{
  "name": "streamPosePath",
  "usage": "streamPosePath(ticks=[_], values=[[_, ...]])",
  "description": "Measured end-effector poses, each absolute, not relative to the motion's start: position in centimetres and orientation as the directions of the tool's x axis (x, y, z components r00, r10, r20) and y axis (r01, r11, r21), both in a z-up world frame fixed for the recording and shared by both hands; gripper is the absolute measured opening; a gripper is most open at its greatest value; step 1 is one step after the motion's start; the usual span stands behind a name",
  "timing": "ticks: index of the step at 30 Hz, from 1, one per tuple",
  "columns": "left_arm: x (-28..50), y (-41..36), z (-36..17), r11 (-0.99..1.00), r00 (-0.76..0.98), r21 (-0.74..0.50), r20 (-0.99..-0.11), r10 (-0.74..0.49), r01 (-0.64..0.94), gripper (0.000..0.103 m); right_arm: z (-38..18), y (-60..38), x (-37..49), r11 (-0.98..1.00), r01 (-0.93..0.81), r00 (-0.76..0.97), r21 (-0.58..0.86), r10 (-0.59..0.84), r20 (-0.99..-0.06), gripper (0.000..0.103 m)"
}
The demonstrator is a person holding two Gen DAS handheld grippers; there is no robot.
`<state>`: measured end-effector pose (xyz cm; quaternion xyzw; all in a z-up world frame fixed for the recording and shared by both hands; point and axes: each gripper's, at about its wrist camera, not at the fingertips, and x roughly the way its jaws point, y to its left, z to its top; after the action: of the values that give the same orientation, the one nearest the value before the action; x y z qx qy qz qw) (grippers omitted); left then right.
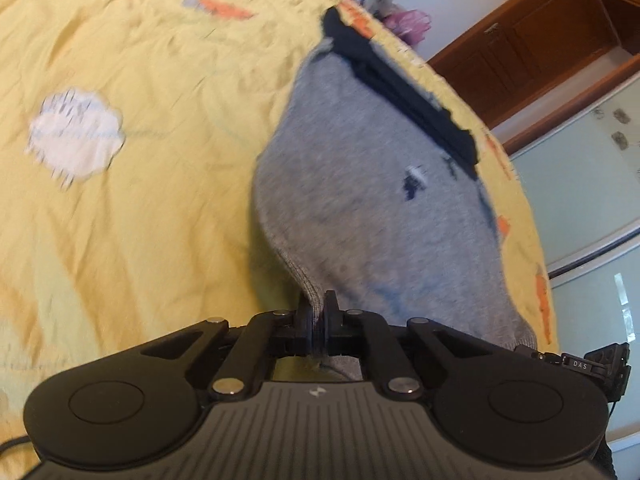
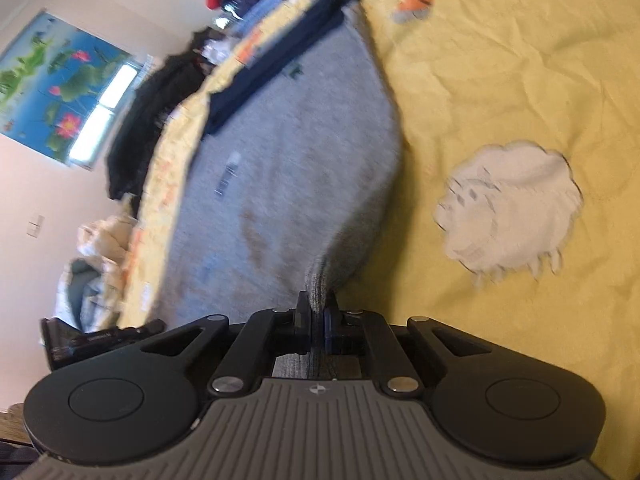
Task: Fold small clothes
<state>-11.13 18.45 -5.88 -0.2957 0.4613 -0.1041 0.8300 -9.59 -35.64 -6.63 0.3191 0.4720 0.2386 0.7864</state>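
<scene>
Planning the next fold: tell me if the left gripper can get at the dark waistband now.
Probably not yet. The left gripper is shut on the grey garment at its near hem, while the dark waistband lies at the far end; nothing blocks it, but it must let go first.

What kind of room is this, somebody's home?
Most likely a home bedroom. A yellow bedspread with carrot prints covers what looks like a bed, clothes are piled along its far edge, and a wooden cabinet stands by the wall.

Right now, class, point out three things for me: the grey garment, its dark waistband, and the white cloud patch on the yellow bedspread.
grey garment (image 1: 360,200), left wrist view, middle of the grey cloth.
dark waistband (image 2: 280,64), right wrist view, midway along the band.
white cloud patch (image 2: 508,208), right wrist view, centre of the patch.
</scene>
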Motion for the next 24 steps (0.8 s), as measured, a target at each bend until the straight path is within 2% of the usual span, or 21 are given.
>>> streamPosePath(ticks=[7,16,20,24], values=[[-6.3,18.2,-1.0,0.792,0.65,-0.61,-0.607,-0.457,-0.013,0.005,-2.4,-36.7,-5.1,0.593,-0.152,0.525,0.791,0.726,-0.444,0.015],[6.3,15.8,4.5,0.826,0.754,-0.55,-0.489,-0.439,0.124,0.005,1.2,-38.3,7.9,0.54,-0.218,0.632,0.813,0.713,-0.305,0.015],[13.7,15.3,4.9,0.841,0.768,-0.527,-0.486,-0.417,0.123,0.005,1.0,-38.9,15.2,0.507,-0.189,0.663,0.841,0.697,-0.272,0.015],[20.5,15.4,3.4,0.861,0.79,-0.503,-0.498,-0.359,0.074,0.005,-1.0,-39.1,22.2,0.489,-0.127,0.691,0.863,0.668,-0.277,0.015]])
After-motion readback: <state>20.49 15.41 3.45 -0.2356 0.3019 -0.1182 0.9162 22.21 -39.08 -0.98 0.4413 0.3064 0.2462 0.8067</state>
